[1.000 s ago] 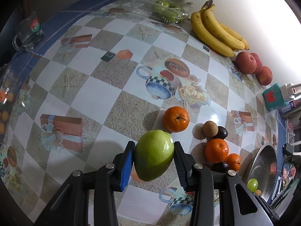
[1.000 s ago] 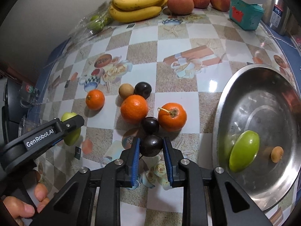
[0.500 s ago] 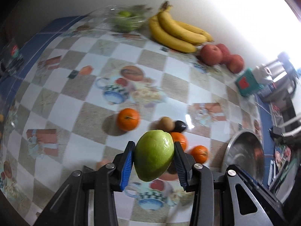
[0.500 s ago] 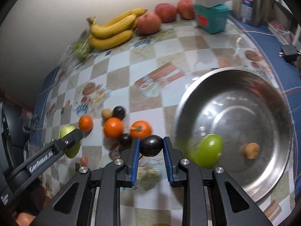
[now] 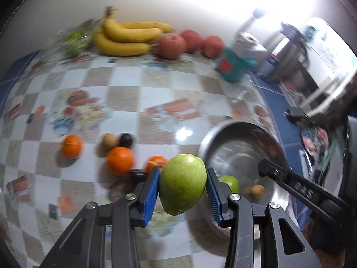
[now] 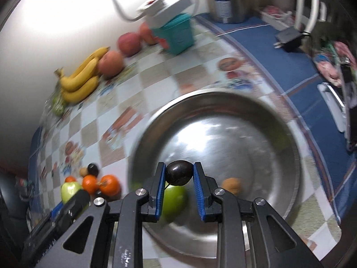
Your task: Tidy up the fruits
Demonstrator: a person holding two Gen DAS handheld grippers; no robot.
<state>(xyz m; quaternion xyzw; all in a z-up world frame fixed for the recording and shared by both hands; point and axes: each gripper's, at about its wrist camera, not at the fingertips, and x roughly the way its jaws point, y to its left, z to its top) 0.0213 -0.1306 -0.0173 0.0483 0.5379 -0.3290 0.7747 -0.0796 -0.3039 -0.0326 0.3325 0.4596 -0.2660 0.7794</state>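
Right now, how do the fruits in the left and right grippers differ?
The green fruit in the left gripper is pale green and bulges beyond the pads; the dark fruit in the right gripper is near-black, smaller and rounder. Both are clamped between blue pads, near the steel bowl.

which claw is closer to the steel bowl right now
Right. The right claw, shut on a dark plum, is over the steel bowl. The left claw, shut on a green mango, is off the bowl's rim, over the table.
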